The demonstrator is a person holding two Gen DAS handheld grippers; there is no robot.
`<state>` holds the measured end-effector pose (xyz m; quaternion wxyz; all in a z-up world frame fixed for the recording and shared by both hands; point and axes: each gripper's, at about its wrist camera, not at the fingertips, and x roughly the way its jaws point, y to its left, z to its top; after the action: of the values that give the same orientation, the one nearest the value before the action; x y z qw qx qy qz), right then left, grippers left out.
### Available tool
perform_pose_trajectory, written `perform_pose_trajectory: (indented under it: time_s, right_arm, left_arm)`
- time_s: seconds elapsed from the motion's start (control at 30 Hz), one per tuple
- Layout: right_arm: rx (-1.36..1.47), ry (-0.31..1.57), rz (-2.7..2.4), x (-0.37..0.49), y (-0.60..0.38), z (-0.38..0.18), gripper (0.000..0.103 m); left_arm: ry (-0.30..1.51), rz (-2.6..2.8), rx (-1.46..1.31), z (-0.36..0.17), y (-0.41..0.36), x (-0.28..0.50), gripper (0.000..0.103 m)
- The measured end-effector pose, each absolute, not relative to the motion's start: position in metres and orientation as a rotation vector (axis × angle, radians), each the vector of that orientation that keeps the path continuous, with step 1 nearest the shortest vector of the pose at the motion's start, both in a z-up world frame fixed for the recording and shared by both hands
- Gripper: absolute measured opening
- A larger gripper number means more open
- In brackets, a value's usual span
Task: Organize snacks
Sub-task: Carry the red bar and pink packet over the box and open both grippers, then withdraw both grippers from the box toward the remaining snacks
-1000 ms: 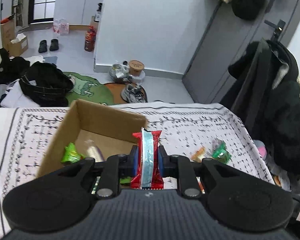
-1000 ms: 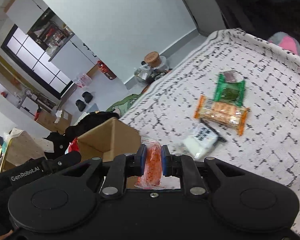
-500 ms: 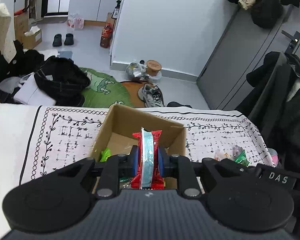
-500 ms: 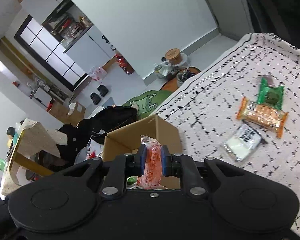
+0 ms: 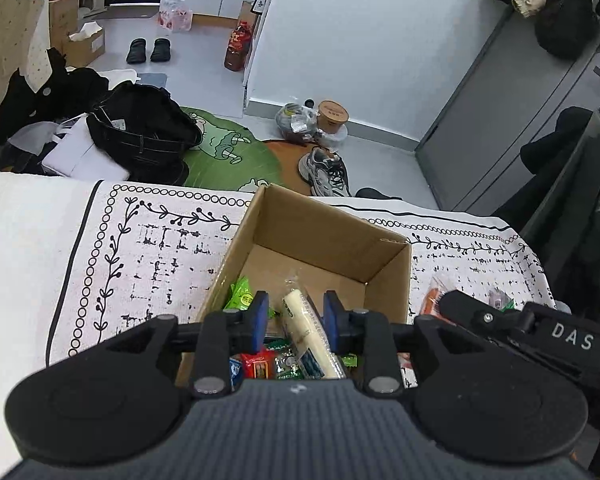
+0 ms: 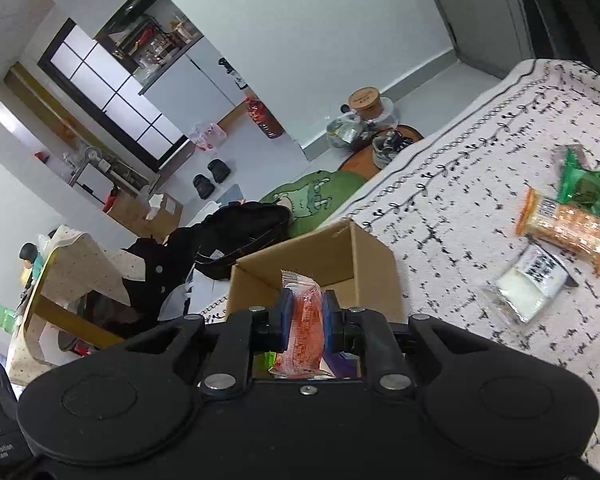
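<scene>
At lower centre, the left hand-held gripper (image 5: 293, 318) is held released above the cardboard box (image 5: 332, 236), nothing gripped. An orange snack packet (image 6: 305, 320) is clamped by the right hand-held gripper (image 6: 306, 318); released too early, it could miss the box.

Snacks (image 5: 304, 332) in box (image 5: 328, 236), seemingly heaped.

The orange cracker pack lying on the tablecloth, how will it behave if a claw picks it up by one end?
The orange cracker pack would probably stay fairly stiff, since its clear film shows a packed row of crackers. Its crimped ends look thin and floppy, so a pinch there may let it swing. The contents are likely brittle; a middle grip seems safer, squeezed gently.
</scene>
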<state>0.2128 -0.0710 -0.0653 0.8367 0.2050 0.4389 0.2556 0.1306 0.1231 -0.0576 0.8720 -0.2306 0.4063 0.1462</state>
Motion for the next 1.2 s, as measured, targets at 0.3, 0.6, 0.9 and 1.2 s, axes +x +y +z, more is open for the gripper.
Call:
perform_pose_trajectory:
  time_s: [0.3,0.6,0.9,1.2]
  right_arm:
    - [0.416,0.841,0.587,0.217,-0.072,-0.049,0.026]
    - [0.376,0.867,0.536,0.215,-0.108,-0.053,0.040]
    - [0.336,0.840,0.497,0.215,-0.156,-0.038,0.058]
    - [0.261,0.826,0.498,0.215,-0.190,-0.030,0.081]
  left_arm:
    - [0.862,0.340,-0.465,-0.061,0.121,0.135,0.066]
    - [0.890,0.340,-0.393,-0.057,0.103,0.139,0.087]
    - [0.867,0.273,-0.311,-0.046,0.073,0.142,0.103]
    - [0.871,0.228,-0.267,-0.045,0.045,0.146,0.103]
